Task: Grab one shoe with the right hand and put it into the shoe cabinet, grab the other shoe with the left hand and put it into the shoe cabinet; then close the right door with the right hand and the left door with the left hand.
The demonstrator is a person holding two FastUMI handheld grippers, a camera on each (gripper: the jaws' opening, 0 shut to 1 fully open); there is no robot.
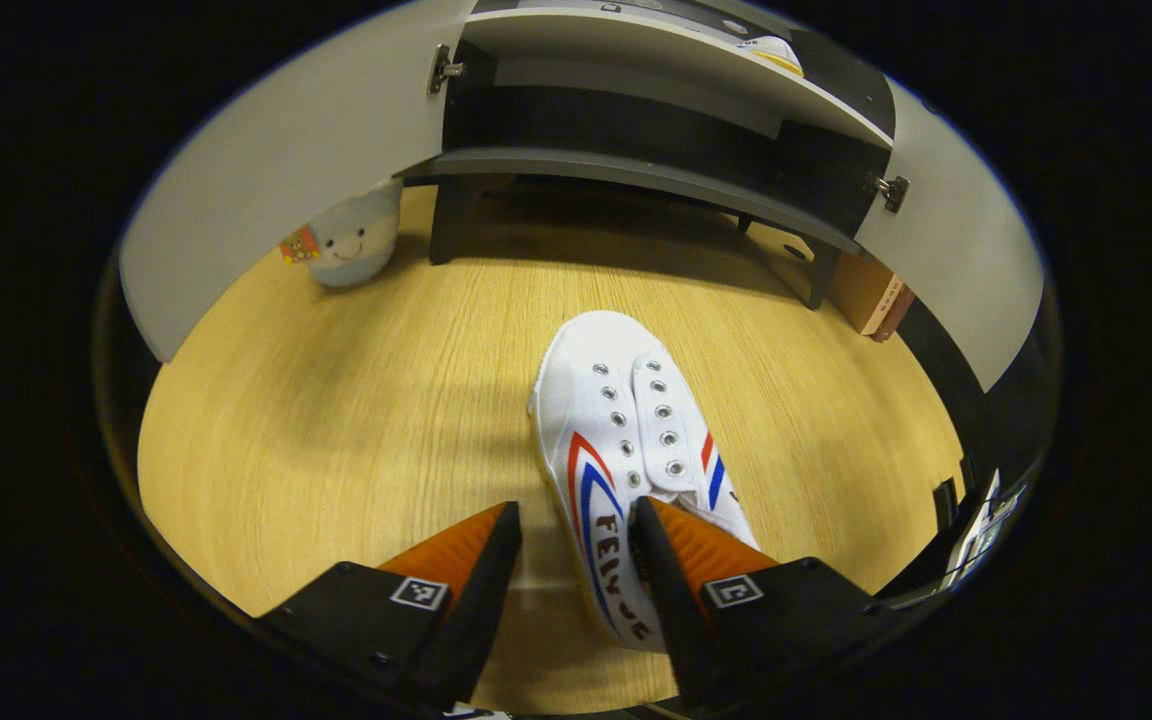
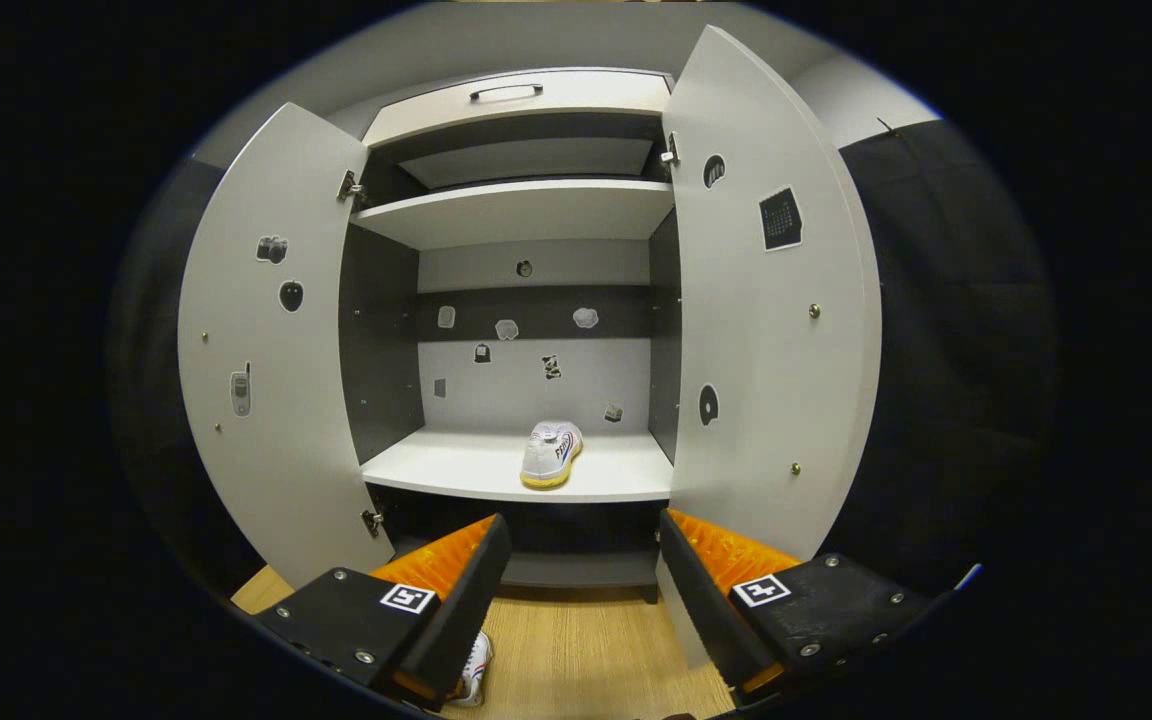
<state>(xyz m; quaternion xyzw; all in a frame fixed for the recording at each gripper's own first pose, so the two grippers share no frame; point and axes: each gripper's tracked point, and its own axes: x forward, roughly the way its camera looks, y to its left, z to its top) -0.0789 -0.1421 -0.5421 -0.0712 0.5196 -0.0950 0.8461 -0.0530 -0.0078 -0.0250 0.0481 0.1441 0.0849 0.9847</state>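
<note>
Directly ahead of the left gripper (image 1: 576, 530), low in the centre of the left gripper view, lies a white canvas sneaker with red and blue stripes (image 1: 631, 450) on the pale wooden floor (image 1: 336, 420), its long axis running up the frame with the toe pointing away toward the grey two-door shoe cabinet (image 1: 636, 170) at the top. That gripper's jaws stand open and hold nothing; the right-hand finger overlaps the heel end of the shoe in the picture while the other sits just left of it, though whether either touches I cannot tell. The left gripper is clearly the nearer one, so a short move forward and down should bracket the heel. In the right gripper view, the right gripper (image 2: 581, 545) hangs open and empty at the bottom of the frame, facing the cabinet, where a second white sneaker (image 2: 551, 455) rests on the lower shelf (image 2: 456, 470), heel toward the camera. Counting: two shoes, one shelved and one on the floor; two doors, the left door (image 2: 266, 340) and the right door (image 2: 766, 330), both wide open. A pale round plush toy (image 1: 351, 240) sits at upper left, beneath a door.
</note>
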